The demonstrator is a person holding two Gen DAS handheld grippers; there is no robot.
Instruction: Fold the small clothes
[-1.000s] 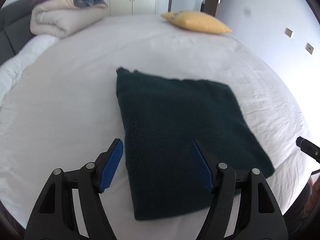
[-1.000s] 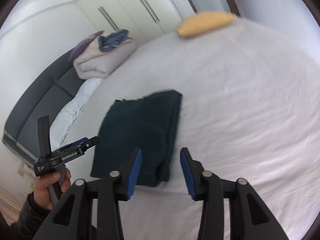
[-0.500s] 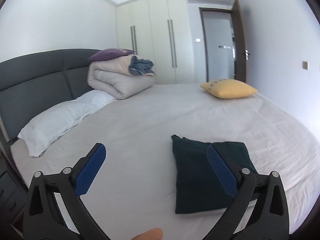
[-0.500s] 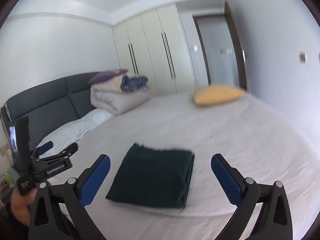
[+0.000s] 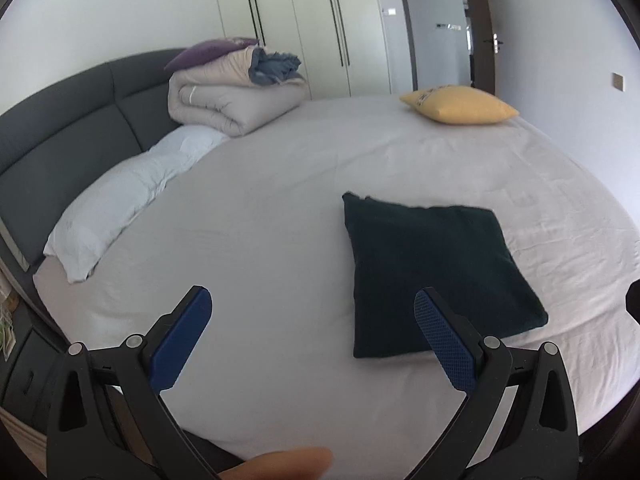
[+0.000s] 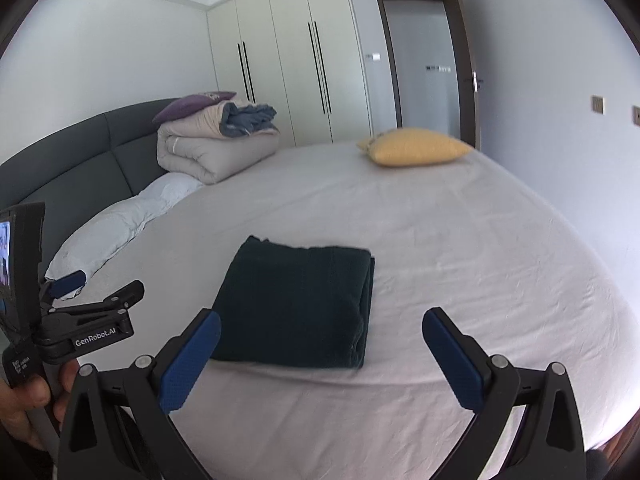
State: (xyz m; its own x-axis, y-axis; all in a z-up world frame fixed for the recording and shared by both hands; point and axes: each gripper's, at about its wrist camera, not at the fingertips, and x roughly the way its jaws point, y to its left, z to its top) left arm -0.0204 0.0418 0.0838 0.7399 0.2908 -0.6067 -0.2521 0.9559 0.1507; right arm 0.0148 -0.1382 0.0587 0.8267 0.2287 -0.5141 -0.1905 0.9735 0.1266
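Observation:
A dark green garment (image 5: 436,276) lies folded into a neat rectangle on the white bed sheet (image 5: 280,220). It also shows in the right wrist view (image 6: 296,304). My left gripper (image 5: 310,334) is open and empty, held above the near edge of the bed, left of the garment. My right gripper (image 6: 320,354) is open and empty, held back from the garment's near edge. The left gripper body shows at the left of the right wrist view (image 6: 92,320).
A rolled beige duvet (image 5: 232,100) with a purple cushion and blue cloth sits at the headboard. A white pillow (image 5: 128,200) lies on the left. A yellow cushion (image 5: 460,106) lies at the far side. Wardrobes and a door stand behind.
Both grippers have pulled back from the folded garment and risen. Both have opened wide, the right from a narrow gap. The garment lies still.

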